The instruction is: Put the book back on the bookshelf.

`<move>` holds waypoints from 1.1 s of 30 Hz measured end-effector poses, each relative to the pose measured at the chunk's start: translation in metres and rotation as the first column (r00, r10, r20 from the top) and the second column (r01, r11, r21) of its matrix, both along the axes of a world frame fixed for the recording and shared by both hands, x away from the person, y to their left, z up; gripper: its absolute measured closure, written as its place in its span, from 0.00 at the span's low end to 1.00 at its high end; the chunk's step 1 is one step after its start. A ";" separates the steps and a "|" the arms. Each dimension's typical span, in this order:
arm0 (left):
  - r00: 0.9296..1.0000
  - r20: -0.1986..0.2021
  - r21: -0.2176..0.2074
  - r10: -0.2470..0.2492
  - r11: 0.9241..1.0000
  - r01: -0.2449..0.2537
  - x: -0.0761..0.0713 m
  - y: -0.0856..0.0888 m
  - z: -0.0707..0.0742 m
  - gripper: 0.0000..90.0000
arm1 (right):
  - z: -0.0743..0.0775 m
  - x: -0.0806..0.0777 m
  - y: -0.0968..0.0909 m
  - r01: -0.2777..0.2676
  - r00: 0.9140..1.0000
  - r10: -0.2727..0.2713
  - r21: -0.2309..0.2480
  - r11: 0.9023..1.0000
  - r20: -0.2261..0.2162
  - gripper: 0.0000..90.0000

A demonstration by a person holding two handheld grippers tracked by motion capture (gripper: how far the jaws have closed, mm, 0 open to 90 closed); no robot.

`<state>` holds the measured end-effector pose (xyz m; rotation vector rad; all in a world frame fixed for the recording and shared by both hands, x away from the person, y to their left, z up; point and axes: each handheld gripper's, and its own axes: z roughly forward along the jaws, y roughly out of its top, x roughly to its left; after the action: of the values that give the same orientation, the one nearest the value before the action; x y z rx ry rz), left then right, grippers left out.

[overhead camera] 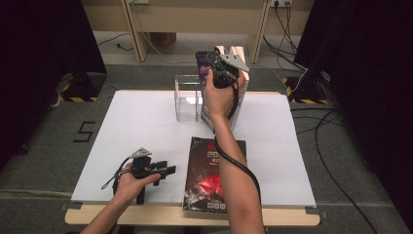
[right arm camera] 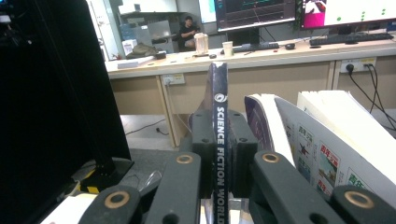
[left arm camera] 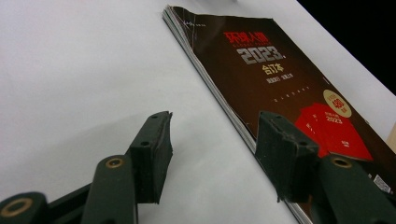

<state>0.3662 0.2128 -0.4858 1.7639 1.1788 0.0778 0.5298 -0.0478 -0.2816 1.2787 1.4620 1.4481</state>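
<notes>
A dark magazine (overhead camera: 214,178) with a red graphic and "2023" on its cover (left arm camera: 280,70) lies flat near the table's front edge. My left gripper (overhead camera: 170,170) rests on the white tabletop just left of it, open (left arm camera: 214,126), with bare table between the jaws and the right jaw over the magazine's edge. At the back, my right gripper (overhead camera: 221,66) is shut on the spine of an upright dark-blue "Science Fiction World" magazine (right arm camera: 219,140) (overhead camera: 204,61). Other upright magazines (right arm camera: 322,149) (overhead camera: 241,105) lean right beside it.
A clear plastic box (overhead camera: 187,97) stands on the white board (overhead camera: 136,126) just left of the upright magazines. Cables (overhead camera: 331,161) trail on the floor at the right. Black curtains (overhead camera: 44,44) flank the table, and a wooden desk (right arm camera: 280,70) stands behind.
</notes>
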 end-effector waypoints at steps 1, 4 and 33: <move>1.000 -0.001 0.001 0.000 1.000 0.000 0.000 0.000 0.000 0.50 | 0.000 0.002 -0.001 0.001 1.000 -0.001 0.010 1.000 0.001 0.94; 1.000 0.000 -0.002 0.001 1.000 -0.001 0.000 0.000 -0.001 0.50 | 0.000 0.005 0.000 0.006 1.000 -0.006 0.014 1.000 0.005 0.94; 1.000 -0.004 -0.004 0.004 1.000 -0.004 -0.001 0.001 -0.004 0.50 | -0.015 -0.039 0.002 0.009 1.000 -0.007 -0.132 0.991 0.017 0.93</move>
<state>0.3655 0.2134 -0.4903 1.7592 1.1841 0.0747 0.4904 -0.0460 -0.2966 1.1872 1.5141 1.3303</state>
